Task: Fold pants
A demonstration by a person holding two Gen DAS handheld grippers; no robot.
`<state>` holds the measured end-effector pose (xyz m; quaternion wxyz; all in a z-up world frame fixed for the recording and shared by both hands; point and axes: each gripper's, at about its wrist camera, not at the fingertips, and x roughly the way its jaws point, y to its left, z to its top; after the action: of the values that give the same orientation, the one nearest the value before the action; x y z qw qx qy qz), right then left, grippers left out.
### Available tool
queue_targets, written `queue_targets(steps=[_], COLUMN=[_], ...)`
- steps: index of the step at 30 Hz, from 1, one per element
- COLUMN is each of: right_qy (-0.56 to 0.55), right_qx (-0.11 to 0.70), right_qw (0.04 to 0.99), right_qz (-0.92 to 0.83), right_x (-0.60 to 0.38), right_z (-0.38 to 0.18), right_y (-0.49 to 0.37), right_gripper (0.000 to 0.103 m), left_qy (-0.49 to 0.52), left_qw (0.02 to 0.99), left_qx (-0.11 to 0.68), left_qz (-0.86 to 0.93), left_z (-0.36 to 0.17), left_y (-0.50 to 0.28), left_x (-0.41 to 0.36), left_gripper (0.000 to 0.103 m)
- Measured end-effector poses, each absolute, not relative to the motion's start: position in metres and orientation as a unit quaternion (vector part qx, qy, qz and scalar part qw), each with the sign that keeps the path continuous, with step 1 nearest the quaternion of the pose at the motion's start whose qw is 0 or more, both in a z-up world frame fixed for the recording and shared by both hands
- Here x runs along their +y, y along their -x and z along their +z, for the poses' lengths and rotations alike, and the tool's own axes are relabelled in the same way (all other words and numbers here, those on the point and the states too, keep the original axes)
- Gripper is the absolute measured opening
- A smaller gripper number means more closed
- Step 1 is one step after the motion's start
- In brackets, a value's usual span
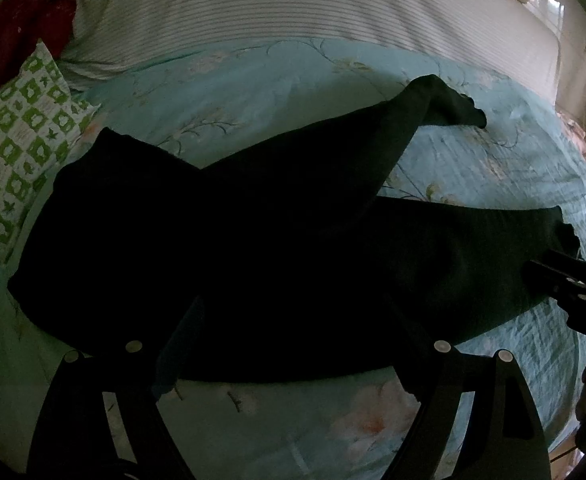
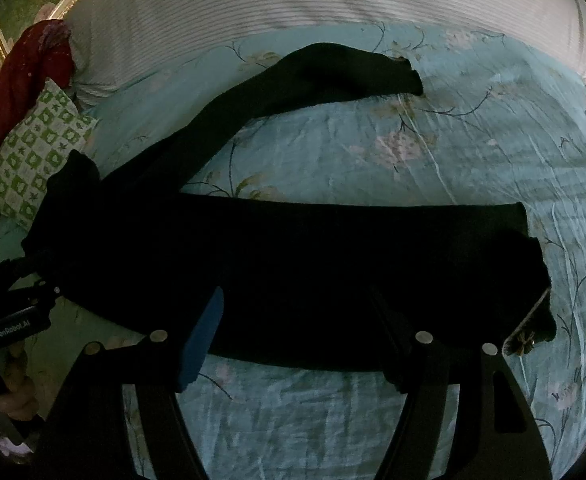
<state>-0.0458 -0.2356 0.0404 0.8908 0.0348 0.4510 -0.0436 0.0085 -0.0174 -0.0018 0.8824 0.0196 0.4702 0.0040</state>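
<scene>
Black pants [image 1: 253, 240] lie spread on a light blue floral bedsheet [image 1: 253, 92]. The waist is to the left. One leg angles up to the far right and the other runs straight right; both show in the right wrist view [image 2: 313, 256]. My left gripper [image 1: 293, 320] is open and hovers over the pants' near edge at the middle. My right gripper [image 2: 297, 312] is open over the nearer leg's lower edge. The right gripper also shows at the right of the left wrist view [image 1: 573, 284], near that leg's cuff. The left gripper shows at the left of the right wrist view [image 2: 17, 304].
A green and white patterned pillow [image 1: 17, 148] lies left of the waistband. A red cloth [image 1: 17, 28] sits at the far left. A white striped blanket [image 1: 313, 4] covers the far side of the bed. The bed's right edge [image 1: 585, 152] curves down.
</scene>
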Motion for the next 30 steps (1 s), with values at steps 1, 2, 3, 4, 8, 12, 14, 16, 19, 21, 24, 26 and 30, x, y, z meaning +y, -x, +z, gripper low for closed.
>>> queue_targets(steps=[1,2,3,4,8,12,14,16,19,21,24,26,30], right_qy=[-0.035,-0.035,-0.035,-0.036,-0.037,-0.038,-0.038,-0.04,-0.043,-0.046,-0.056,-0.061,-0.066], right_qx=[0.451,0.451,0.451,0.451,0.451,0.451,0.451,0.451,0.452,0.452,0.449,0.447,0.444], right_qw=[0.891,0.891,0.891,0.891,0.89,0.891,0.891,0.89,0.89,0.89,0.89,0.891,0.891], right_qz=[-0.044,-0.045,-0.045,-0.045,-0.047,-0.045,-0.045,-0.046,-0.047,-0.047,-0.049,-0.052,-0.067], right_x=[-0.236,-0.237,-0.237,-0.238,-0.24,-0.24,-0.241,-0.241,-0.242,-0.243,-0.249,-0.254,-0.266], right_z=[0.041,0.04,0.041,0.041,0.04,0.04,0.039,0.039,0.04,0.04,0.043,0.046,0.053], right_y=[0.045,0.045,0.045,0.044,0.043,0.042,0.041,0.041,0.04,0.039,0.035,0.031,0.018], right_gripper=[0.071,0.071,0.071,0.071,0.071,0.071,0.071,0.071,0.071,0.071,0.071,0.071,0.071], left_qy=[-0.02,-0.02,-0.021,-0.02,-0.021,-0.027,-0.028,-0.029,-0.033,-0.039,-0.046,-0.051,-0.051], left_qw=[0.882,0.882,0.882,0.882,0.882,0.882,0.882,0.882,0.88,0.879,0.881,0.881,0.879], left_qx=[0.47,0.47,0.47,0.47,0.471,0.47,0.471,0.471,0.473,0.475,0.47,0.471,0.474], left_qz=[0.004,0.004,0.004,0.005,0.006,0.007,0.008,0.009,0.007,0.005,0.006,0.012,0.013], left_z=[-0.002,-0.002,-0.002,-0.002,-0.002,-0.003,-0.003,-0.003,-0.003,-0.002,0.002,0.003,0.007], left_y=[-0.009,-0.009,-0.01,-0.01,-0.011,-0.012,-0.013,-0.014,-0.017,-0.021,-0.028,-0.033,-0.048], left_x=[-0.018,-0.018,-0.019,-0.02,-0.021,-0.023,-0.024,-0.024,-0.026,-0.028,-0.031,-0.033,-0.038], left_gripper=[0.086,0.086,0.086,0.086,0.086,0.086,0.086,0.086,0.086,0.086,0.086,0.086,0.086])
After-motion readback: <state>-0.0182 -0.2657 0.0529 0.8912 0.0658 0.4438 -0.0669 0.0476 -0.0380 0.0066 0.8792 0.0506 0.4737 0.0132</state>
